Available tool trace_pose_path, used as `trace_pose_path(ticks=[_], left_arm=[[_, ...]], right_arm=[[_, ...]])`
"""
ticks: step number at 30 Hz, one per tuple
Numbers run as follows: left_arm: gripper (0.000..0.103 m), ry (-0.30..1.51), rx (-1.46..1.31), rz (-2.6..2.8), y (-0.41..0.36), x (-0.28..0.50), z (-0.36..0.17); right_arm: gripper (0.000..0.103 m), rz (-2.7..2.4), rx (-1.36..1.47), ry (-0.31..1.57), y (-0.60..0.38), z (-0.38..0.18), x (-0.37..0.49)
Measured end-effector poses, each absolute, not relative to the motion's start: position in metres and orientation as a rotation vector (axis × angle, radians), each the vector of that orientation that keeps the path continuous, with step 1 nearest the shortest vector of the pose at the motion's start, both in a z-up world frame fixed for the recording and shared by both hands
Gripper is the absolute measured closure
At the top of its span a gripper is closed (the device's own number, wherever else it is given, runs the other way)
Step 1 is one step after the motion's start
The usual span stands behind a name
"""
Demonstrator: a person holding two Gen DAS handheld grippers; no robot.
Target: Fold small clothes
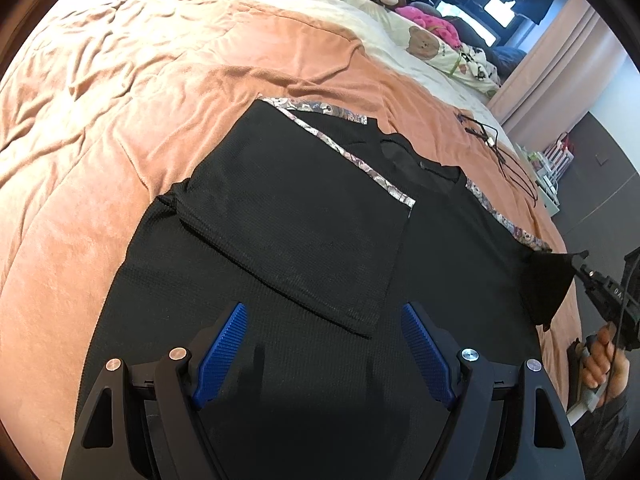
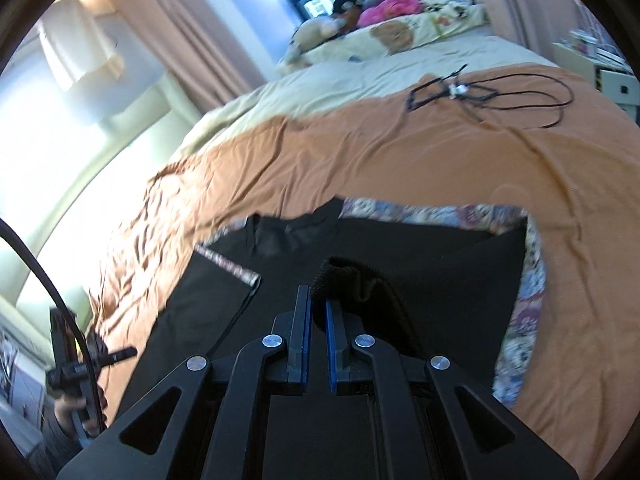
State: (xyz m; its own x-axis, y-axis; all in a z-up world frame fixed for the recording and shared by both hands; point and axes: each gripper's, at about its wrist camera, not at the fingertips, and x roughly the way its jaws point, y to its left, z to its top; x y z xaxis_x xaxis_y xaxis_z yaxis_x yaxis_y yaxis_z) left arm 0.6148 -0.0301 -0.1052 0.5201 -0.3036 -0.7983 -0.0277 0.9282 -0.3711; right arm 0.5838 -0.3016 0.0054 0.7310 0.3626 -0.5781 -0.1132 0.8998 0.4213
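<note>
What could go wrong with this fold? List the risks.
1. The right tongs pinch only a small bunch of the sleeve; it may slip out mid-fold.
2. The left tongs hang open above the shirt, so nothing pins it and a pull could drag the folded left side askew.
3. The cable lies nearby and could snag.

Each hand-held gripper (image 1: 322,312) (image 2: 318,304) is black, with ribbed blue pads (image 1: 222,354) and round screws (some silver, others coppery); a dark sleeve (image 1: 612,420) shows.
</note>
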Motion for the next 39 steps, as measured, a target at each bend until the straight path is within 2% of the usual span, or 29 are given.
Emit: trace_pose_path(ticks=[10, 11, 13, 15, 16, 29, 31, 33, 34, 36, 37, 39], left_arm=[[0.022, 1.024, -0.365, -0.174, -0.032, 0.617, -0.111], [0.022, 1.024, -0.364, -0.176, -0.033, 0.617, -0.111], [0.022, 1.026, -0.360, -0.179, -0.034, 0.619, -0.112], [0.022, 1.026, -0.360, -0.183, -0.035, 0.620, -0.113], [0.022, 1.027, -0.361, -0.184, -0.035, 0.621, -0.113], [0.022, 1.040, -0.363, -0.204, -0.042, 0.630, -0.121], [0.022, 1.042, -0.365, -0.201, -0.041, 0.631, -0.123], [0.022, 1.045, -0.367, -0.200, -0.040, 0.631, -0.125], [0.022, 1.044, -0.368, -0.201, -0.040, 0.631, -0.125], [0.022, 1.044, -0.372, -0.201, -0.040, 0.631, -0.126], [0.022, 1.044, -0.375, -0.203, -0.039, 0.630, -0.126], [0.022, 1.041, -0.378, -0.210, -0.039, 0.629, -0.125]], right_arm=[[0.097, 0.353, 0.326, 0.901, -0.284, -0.013, 0.606], [0.090, 0.359, 0.328, 0.924, -0.287, -0.015, 0.607], [0.071, 0.343, 0.337, 0.937, -0.298, -0.016, 0.605], [0.042, 0.322, 0.370, 0.915, -0.313, -0.011, 0.600], [0.039, 0.307, 0.399, 0.895, -0.326, -0.009, 0.597], [0.039, 0.077, 0.483, 0.869, -0.421, -0.007, 0.588], [0.041, 0.059, 0.468, 0.896, -0.420, -0.012, 0.589], [0.060, 0.063, 0.443, 0.918, -0.410, -0.015, 0.591], [0.065, 0.065, 0.429, 0.934, -0.398, -0.018, 0.592], [0.094, 0.055, 0.388, 0.977, -0.388, -0.022, 0.593], [0.100, 0.052, 0.371, 0.988, -0.389, -0.020, 0.595], [0.102, 0.067, 0.362, 0.965, -0.379, -0.011, 0.600]])
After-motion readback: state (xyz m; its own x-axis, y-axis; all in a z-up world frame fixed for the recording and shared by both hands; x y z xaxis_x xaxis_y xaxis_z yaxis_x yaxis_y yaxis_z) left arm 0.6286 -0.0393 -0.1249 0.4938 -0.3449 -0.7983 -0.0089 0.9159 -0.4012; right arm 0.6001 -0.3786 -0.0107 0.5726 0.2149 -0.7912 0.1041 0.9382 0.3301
